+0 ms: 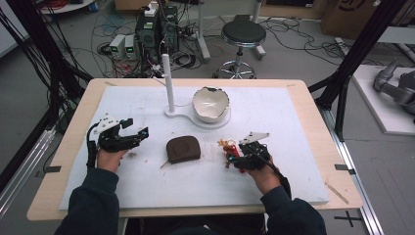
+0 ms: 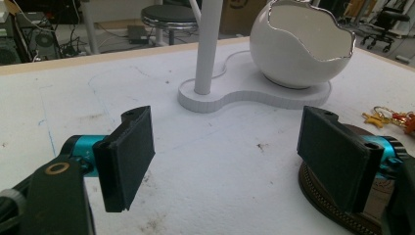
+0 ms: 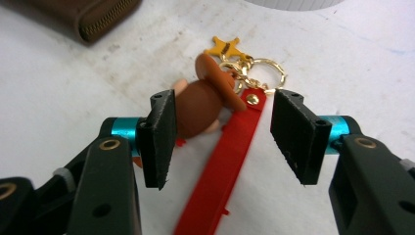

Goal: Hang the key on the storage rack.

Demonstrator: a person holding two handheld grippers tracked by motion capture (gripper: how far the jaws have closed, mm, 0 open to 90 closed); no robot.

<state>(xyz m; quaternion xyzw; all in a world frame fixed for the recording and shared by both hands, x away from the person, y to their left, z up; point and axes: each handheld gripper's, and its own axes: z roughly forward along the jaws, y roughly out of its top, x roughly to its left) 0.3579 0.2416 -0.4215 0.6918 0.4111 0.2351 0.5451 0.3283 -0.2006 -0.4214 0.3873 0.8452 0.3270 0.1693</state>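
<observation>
A keychain lies on the white mat: a brown figure, a red strap, a gold ring and a yellow star. My right gripper is low over it, open, with the figure and strap between the jaws. The left pad sits close beside the figure, and the right pad stands apart from the strap. My left gripper rests at the mat's left, open, with bare mat between its pads.
A brown zip pouch lies mid-table between the hands. Behind it stands a white stand with an upright post and a broken-egg bowl. A stool is beyond the table.
</observation>
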